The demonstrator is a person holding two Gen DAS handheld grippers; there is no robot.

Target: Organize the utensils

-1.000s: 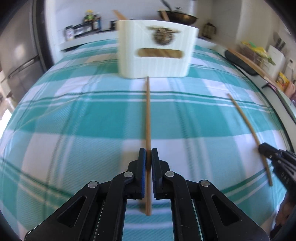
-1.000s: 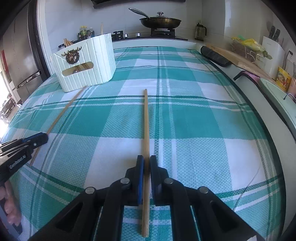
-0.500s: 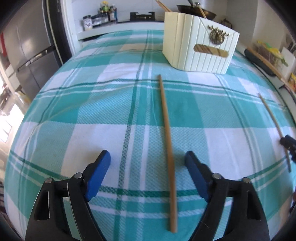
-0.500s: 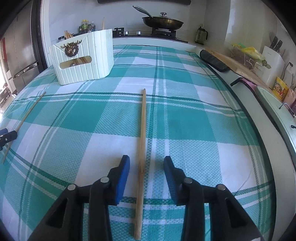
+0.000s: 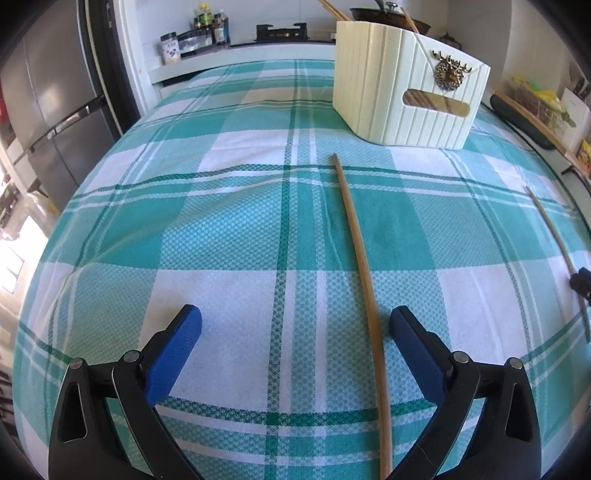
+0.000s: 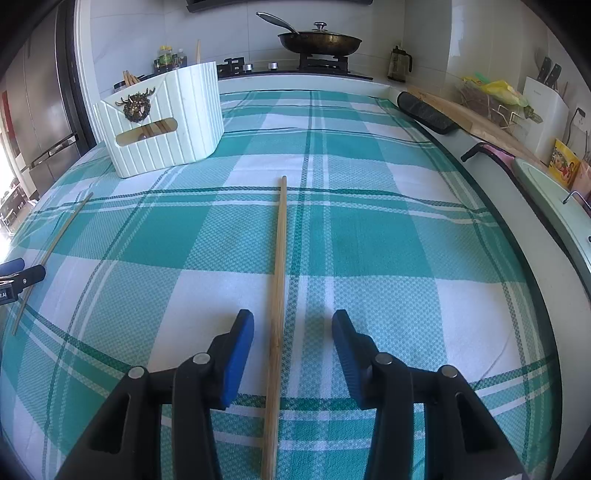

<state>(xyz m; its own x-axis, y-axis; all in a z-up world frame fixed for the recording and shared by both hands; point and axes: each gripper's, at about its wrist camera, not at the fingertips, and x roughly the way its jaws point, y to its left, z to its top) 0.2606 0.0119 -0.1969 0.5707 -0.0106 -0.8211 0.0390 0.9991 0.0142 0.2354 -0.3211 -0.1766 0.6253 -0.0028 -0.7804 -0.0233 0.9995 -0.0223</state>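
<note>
Two wooden chopsticks lie flat on the teal plaid tablecloth (image 5: 229,240). One chopstick (image 5: 364,280) rests between the opening jaws of my left gripper (image 5: 295,325), nearer the right pad and untouched by either. The other chopstick (image 6: 277,295) lies between the opening jaws of my right gripper (image 6: 291,332), with neither pad touching it. A cream ribbed utensil box (image 5: 410,88) with a brass deer badge stands at the far side and holds several chopsticks; it also shows in the right wrist view, utensil box (image 6: 162,122). The right gripper's tip (image 5: 581,282) shows at the left wrist view's right edge.
A stove with a lidded pan (image 6: 319,40) stands behind the table. A fridge (image 5: 48,96) is on the left. A black roll (image 6: 424,110), cutting board, knife block (image 6: 546,96) and sink rim (image 6: 546,199) line the right counter. Jars (image 5: 195,33) sit on the back ledge.
Both grippers were shut on their chopsticks a second ago and have opened; both chopsticks now lie free on the cloth. The left gripper has shifted left, so the box appears further right.
</note>
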